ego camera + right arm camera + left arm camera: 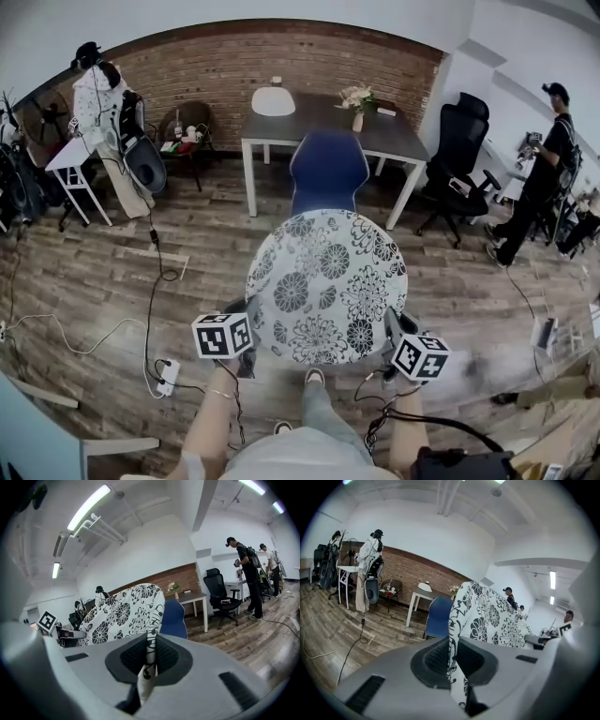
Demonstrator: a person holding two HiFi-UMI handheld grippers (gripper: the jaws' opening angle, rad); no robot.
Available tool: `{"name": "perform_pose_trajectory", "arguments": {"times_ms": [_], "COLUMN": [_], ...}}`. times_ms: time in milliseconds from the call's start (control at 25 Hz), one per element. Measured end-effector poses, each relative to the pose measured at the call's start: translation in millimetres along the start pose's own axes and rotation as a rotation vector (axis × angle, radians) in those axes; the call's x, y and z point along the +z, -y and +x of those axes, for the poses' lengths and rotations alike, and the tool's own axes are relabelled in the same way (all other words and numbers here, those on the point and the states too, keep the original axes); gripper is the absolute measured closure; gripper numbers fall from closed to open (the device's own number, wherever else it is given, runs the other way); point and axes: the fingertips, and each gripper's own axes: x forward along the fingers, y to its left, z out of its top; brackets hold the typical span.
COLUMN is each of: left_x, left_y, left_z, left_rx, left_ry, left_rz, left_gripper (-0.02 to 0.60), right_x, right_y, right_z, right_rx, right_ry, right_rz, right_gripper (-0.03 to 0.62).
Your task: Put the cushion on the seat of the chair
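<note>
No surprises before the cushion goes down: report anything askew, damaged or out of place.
Nothing looks damaged or spilled. The round black-and-white floral cushion is pinched at opposite edges by the left claw and right claw. One oddity: a black cable and white power strip lie loose on the wooden floor near the person's feet.

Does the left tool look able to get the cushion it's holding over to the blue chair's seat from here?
Probably yes, after a step forward. The left tool and right tool both clamp the cushion, and the blue chair stands straight ahead, with nothing seen in between.
</note>
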Motion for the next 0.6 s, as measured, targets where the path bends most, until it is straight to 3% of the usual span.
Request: {"name": "perform_pose_trajectory", "arguments": {"times_ms": [600], "left_x": [111.5], "left_y": [-0.2], "left_z": [168.1], "left_rx": [0.036], "left_ry": [0.007], "left_rz": [-0.024], "left_gripper": [0.568], "right_x": [109.1], "right_y": [87.1], "right_z": [165.7], "right_rx": [0.032], "right_ry": [-0.028], "right_rz": [-0.005], "right_gripper": [0.580]}}
